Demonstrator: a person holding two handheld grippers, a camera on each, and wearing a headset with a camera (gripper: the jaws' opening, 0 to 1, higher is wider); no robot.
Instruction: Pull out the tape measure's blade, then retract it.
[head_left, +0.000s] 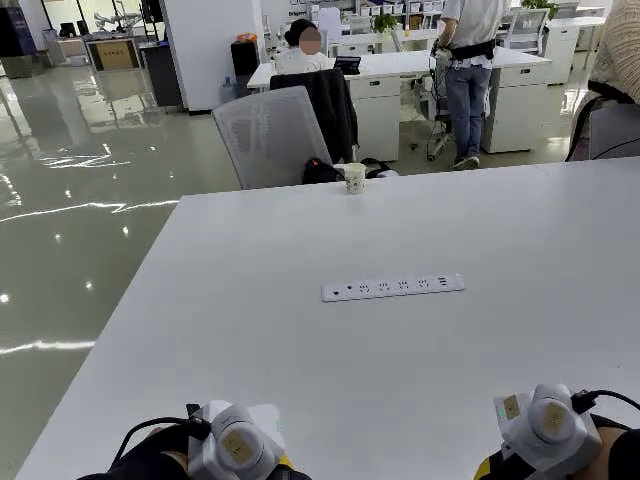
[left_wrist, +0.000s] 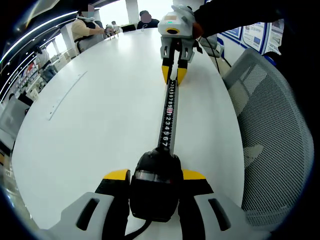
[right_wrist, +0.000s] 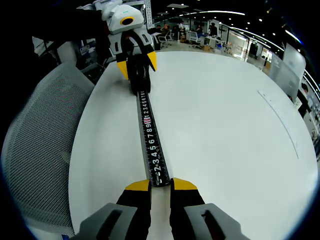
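Down at the near edge of the table (head_left: 400, 380), the left gripper (left_wrist: 155, 175) has its jaws closed partway round the black tape measure case (left_wrist: 155, 195), clamping it by the sides. The blade (right_wrist: 150, 140) is drawn out to the right along the tabletop, lying flat with its numbers up. The right gripper (right_wrist: 160, 185) has its jaws pinched nearly together on the blade's tip. Whether the end hook is caught between them I can't quite make out. The power strip (head_left: 393, 287) sits well apart, mid-table. I'd say the pull is about done and the retract comes next. The risk is the thin blade slipping out of that narrow pinch, in which case it would whip back into the case. Lifting either end could also buckle it.
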